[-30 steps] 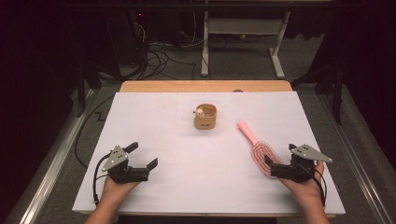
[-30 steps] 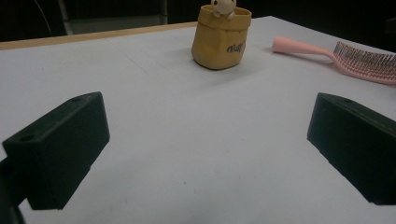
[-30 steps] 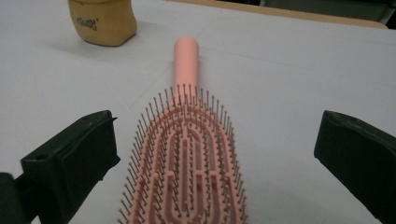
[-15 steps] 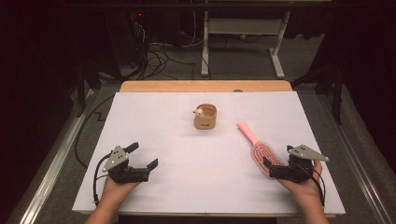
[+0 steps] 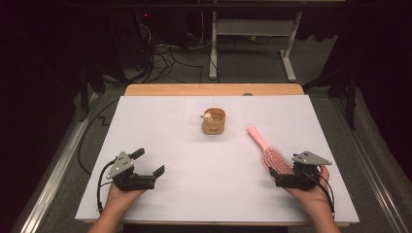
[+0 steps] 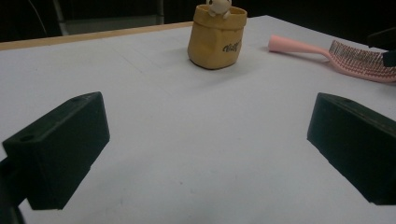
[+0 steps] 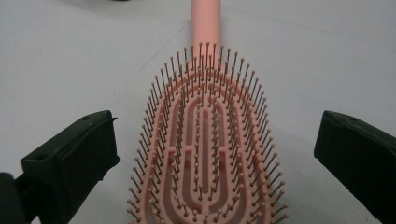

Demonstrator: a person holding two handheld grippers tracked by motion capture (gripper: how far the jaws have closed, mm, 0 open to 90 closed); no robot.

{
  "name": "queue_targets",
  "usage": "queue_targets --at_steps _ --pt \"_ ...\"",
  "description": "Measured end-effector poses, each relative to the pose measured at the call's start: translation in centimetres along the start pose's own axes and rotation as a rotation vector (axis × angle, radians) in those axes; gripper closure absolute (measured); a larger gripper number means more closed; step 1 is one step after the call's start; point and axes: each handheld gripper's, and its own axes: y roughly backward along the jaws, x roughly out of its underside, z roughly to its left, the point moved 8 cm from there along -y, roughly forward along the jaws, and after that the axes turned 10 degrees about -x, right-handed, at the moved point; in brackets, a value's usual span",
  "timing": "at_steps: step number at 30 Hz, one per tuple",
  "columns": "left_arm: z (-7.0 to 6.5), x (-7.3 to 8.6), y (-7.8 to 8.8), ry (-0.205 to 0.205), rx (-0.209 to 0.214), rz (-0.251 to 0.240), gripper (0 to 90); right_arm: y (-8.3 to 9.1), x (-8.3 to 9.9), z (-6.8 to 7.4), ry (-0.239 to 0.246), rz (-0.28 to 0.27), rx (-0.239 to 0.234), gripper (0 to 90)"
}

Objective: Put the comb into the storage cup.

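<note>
Since a second ago my right claw [image 5: 275,175] has eased a little toward me along the table [image 5: 194,145], so its jaws now sit at the rounded end of the pink hairbrush [image 5: 272,156] rather than further up its head; the brush itself, the tan pot [image 5: 214,121] and my left claw [image 5: 145,167] lie where they did.

The hairbrush lies bristles up on the right side of the table, handle pointing away from me toward the pot, head nearest my right hand [image 5: 313,194]. That suits a grasp from the head end: in the right gripper view the bristled head [image 7: 205,140] runs straight up the middle between the two jaws, which stand wide apart, one on each side, with clear table between each jaw and the bristles. So this claw is fully open and grips nothing yet. I judge I am lining it up on the brush before closing.

My left claw rests low on the near left of the table, well apart from everything, jaws also wide open and empty. In the left gripper view they frame bare table, with the pot [image 6: 217,35] far ahead. I take it to be parked, keeping out of the way.
</note>
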Motion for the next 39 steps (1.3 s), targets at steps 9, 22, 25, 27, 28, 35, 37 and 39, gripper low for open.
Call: queue_targets --at_steps 9,22,25,27,28,35,37,39 --pt "0.0 0.0 0.0 0.002 -0.004 -0.001 0.0 -0.1 0.3 0.0 -0.001 0.039 0.0 0.2" --pt "-0.2 0.0 -0.4 -0.001 0.023 0.009 0.0 -1.1 0.8 -0.4 -0.002 0.123 0.007 0.2" --pt "-0.2 -0.1 -0.4 -0.015 0.027 0.011 0.0 -1.2 0.7 -0.5 -0.013 0.14 0.007 0.2" --pt "0.0 -0.2 -0.4 -0.014 0.029 0.005 0.0 -1.3 0.6 -0.6 -0.014 0.158 0.012 0.2" --pt "0.0 -0.2 -0.4 -0.013 0.028 0.004 0.0 -1.4 0.6 -0.6 -0.028 0.171 0.009 0.2" --pt "0.0 -0.2 -0.5 -0.011 0.041 0.007 0.0 -1.5 1.0 -0.8 -0.037 0.251 -0.005 0.2" --pt "-0.1 -0.3 -0.5 -0.012 0.041 0.002 0.0 -1.4 1.0 -0.8 -0.038 0.27 -0.01 0.2" --pt "-0.1 -0.3 -0.5 -0.015 0.041 0.002 0.0 -1.4 0.9 -0.8 -0.029 0.279 -0.007 0.2"
